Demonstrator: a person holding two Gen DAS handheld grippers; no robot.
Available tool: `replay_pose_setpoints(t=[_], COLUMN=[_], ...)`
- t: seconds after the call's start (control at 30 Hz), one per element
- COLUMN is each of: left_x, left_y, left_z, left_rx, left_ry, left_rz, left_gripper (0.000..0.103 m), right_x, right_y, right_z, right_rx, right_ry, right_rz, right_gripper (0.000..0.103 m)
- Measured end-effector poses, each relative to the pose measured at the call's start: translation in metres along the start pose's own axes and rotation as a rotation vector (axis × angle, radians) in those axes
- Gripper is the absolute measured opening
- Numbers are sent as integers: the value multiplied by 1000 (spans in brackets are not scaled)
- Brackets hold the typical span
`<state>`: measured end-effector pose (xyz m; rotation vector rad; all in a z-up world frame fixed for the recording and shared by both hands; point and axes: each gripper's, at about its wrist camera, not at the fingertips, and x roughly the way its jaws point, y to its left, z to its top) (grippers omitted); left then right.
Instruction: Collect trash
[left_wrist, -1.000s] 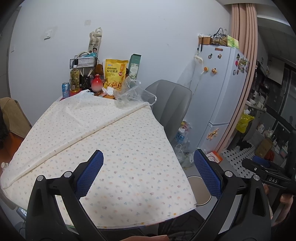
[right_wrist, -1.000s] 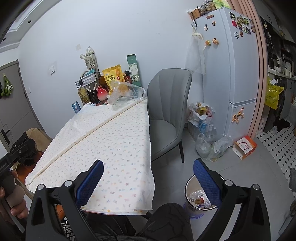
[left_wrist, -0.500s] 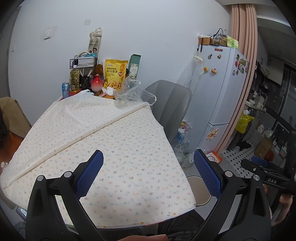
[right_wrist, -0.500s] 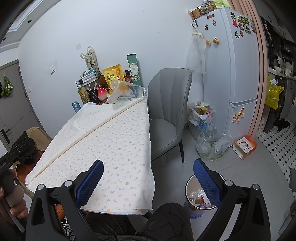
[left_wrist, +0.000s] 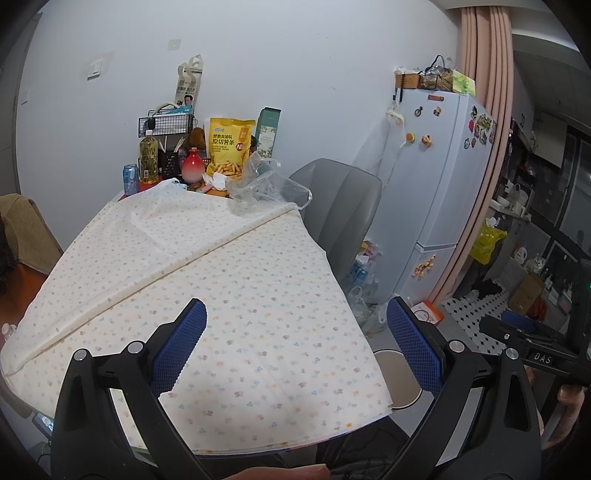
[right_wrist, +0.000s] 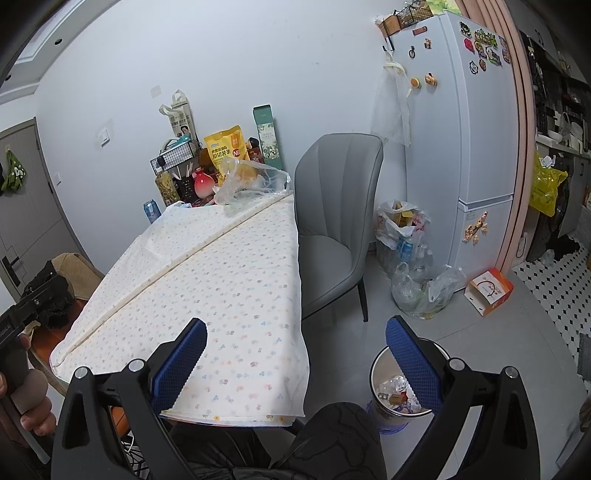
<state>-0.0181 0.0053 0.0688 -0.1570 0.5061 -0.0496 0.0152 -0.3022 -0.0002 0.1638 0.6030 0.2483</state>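
- i have both tools raised above the near edge of the surface (left_wrist: 258, 295), neither carrying anything: my left tool (left_wrist: 295, 339) is spread wide and released, and my right tool (right_wrist: 293, 354) likewise stands open and empty.
- i judge i am between pickups, looking for the next piece of trash; the near and middle parts of the floral cloth look bare.
- the likeliest trash is at the far right corner of the surface: a crumpled clear plastic bag (left_wrist: 266, 184) and, just beside it, a wad of white paper (left_wrist: 218, 181) in front of the yellow snack bag (left_wrist: 227, 147).
- the trash bin (right_wrist: 400, 391) stands on the floor off the near right corner of the surface, already holding wrappers; my right tool hangs nearly over it.
- the next move, as i see it, calls for a long reach to that far corner, closing on the loose bag without snagging the cloth or knocking the red vase (left_wrist: 192, 166) and the can (left_wrist: 130, 179).
- in the left view the bin is mostly hidden behind the cloth edge and my tool's finger.
- i cannot tell what lies inside the clear bag, nor which items behind it count as trash.
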Motion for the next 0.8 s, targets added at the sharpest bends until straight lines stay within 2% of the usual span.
replay_pose_setpoints(t=[0.47,0.8], left_x=[3,17], left_y=[2,5], left_z=[-1,-9], left_rx=[3,5], left_ry=[8,41], left_rz=[-4,-19], left_gripper=[97,97], right_x=[8,17], right_y=[1,-2], right_z=[-7,-10], right_rx=[0,4], right_ry=[17,39], right_rz=[-1,-3], right_gripper=[95,95])
